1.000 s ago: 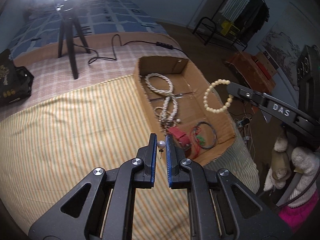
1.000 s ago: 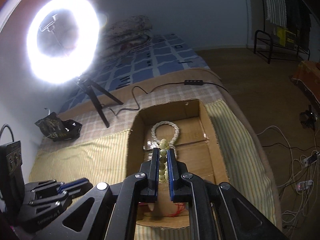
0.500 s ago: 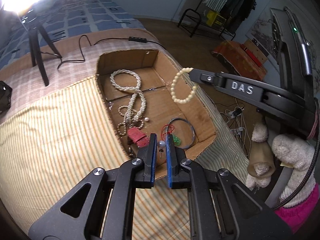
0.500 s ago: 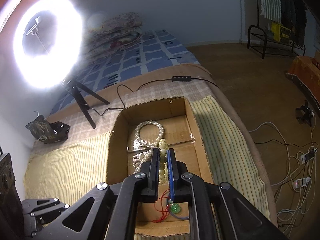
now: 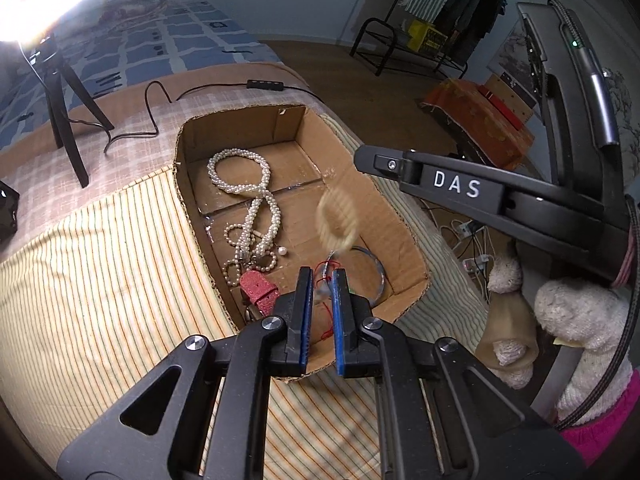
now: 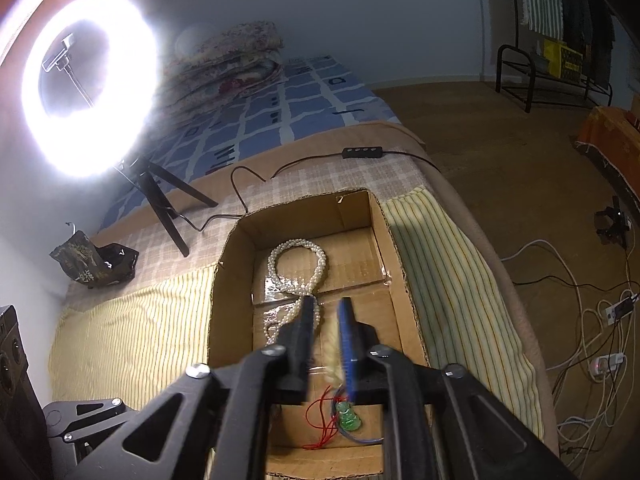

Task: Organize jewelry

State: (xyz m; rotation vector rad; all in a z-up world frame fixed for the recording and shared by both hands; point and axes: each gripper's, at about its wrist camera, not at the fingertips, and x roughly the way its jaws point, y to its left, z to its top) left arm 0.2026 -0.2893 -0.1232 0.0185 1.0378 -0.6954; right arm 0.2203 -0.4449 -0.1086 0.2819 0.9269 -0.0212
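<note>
A cream bead bracelet (image 5: 337, 222) is showing only as a motion-smeared oval in mid-air inside the cardboard box (image 5: 404, 236), at about 12 o'clock from the left gripper (image 5: 321, 276) and below the tip of the right gripper (image 6: 325, 310); in the right wrist view it is appearing as a pale blur (image 6: 332, 354) between that gripper's spread fingers, touching neither pad that I can make out. The right gripper's jaws are standing apart, gripping nothing. The left gripper's jaws are standing slightly apart with a small blurred pale thing (image 5: 320, 294) between the blue pads; whether they are pinching it, I cannot tell.

On the box floor a twisted pearl necklace (image 5: 256, 200) is lying at 11 o'clock from the left gripper, with a loose pearl (image 5: 283, 251) just beside its lower loops. A red strap (image 5: 260, 286) is lying at 9 o'clock, a metal bangle (image 5: 376, 268) at 3 o'clock. A green pendant (image 6: 349, 418) on red cord is lying near the box's near wall.

The box is sitting on a yellow striped cloth (image 5: 100, 280); a ring light (image 6: 90, 84) on a tripod is glowing at 10 o'clock
</note>
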